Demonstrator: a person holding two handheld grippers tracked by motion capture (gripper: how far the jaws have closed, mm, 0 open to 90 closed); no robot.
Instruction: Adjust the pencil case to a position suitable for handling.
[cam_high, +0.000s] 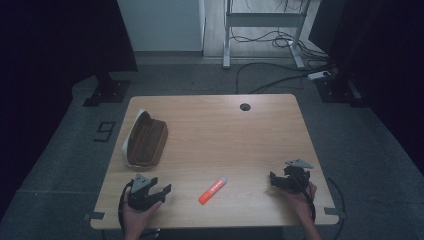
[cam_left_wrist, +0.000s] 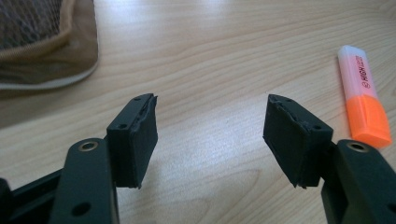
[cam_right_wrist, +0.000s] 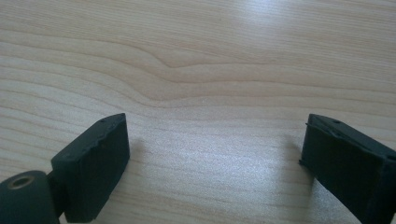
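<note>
Two grippers are resting near the front edge of a pale wooden desk (cam_high: 210, 125) as we are looking down from the high view. We are holding the left gripper (cam_high: 159, 191) at the near left corner, its jaws spread wide and gripping nothing. We are holding the right gripper (cam_high: 279, 178) at the near right; its jaws seem parted here, and empty. Between them, closer to the left one, an orange highlighter (cam_high: 212, 190) is lying flat and slanted. Farther back on the left, an open brown pencil case (cam_high: 146, 139) is sitting, well apart from the highlighter.

Moving to the left gripper view, we are seeing both black jaws standing wide apart over bare wood. The highlighter (cam_left_wrist: 365, 97) is lying just beyond the jaw at the frame's right, untouched, its orange cap nearest us. A corner of the pencil case (cam_left_wrist: 46, 44) is showing at the upper left.

Moving to the right gripper view, we are seeing the jaws spread wide over bare wood grain, with nothing between them.

We are judging the highlighter light, rigid and smooth, so it could slip or roll. Pinching across the middle of its flat barrel looks safest.
</note>
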